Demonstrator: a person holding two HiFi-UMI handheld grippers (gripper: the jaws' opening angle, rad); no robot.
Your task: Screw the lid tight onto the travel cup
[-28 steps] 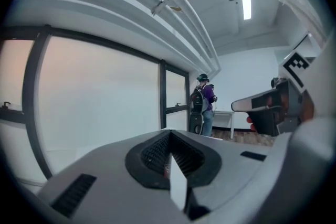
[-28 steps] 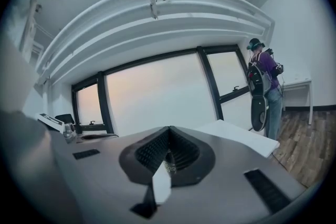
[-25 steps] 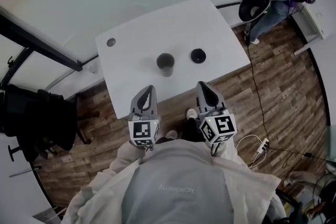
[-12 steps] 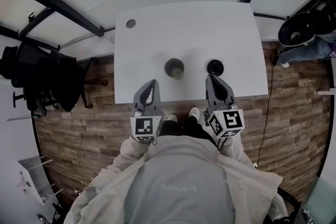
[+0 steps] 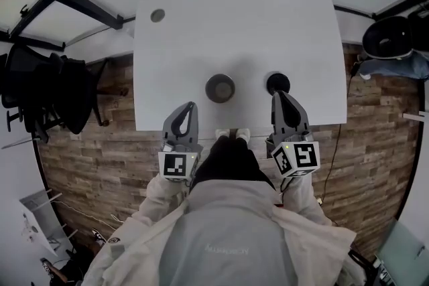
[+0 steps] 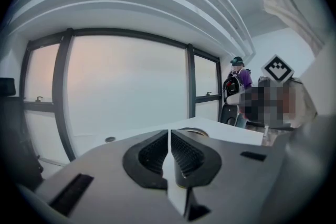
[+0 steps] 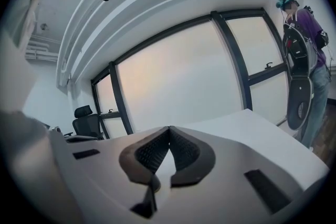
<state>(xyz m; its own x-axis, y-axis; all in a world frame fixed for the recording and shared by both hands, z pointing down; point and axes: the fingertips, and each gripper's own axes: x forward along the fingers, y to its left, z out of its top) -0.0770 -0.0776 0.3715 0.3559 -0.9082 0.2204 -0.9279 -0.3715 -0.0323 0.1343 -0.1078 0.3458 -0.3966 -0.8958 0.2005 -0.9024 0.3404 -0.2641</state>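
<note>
**Nothing screwed yet: cup open, lid lying beside it**

The fingers of my left gripper (image 5: 190,106) are pressed together with nothing between them; its own view shows the ribbed pads meeting in a thin seam. The fingers of my right gripper (image 5: 276,95) are closed too, and equally empty. Both grippers hang at the near edge of the worktop (image 5: 201,30), pointing toward 12 o'clock, well apart from each other.

Outward from the left tips, the travel cup (image 5: 220,88) stands upright at about 1 o'clock, near but not touched. Its mouth is open and I can look down into it from above. From the right tips, the lid (image 5: 277,83) lies flat on the worktop at 12 o'clock. In the head view my tips seem to meet its near edge, but I cannot tell whether they touch it or hover short of it. The lid sits at 3 o'clock of the cup, with a clear gap of bare worktop between them.

As I judge it, the task has not really begun:
- Nothing is picked up and the lid is not on the cup.
- No thread is engaged.
- I have yet to part the fingers, take the lid and steady the cup.
- Then comes seating the lid squarely on the rim and turning it down tight.

Farther out, a small round grommet (image 5: 157,15) marks the worktop's 11 o'clock corner. A dark office chair (image 5: 47,90) stands off at 9 o'clock on the wood floor.
</note>
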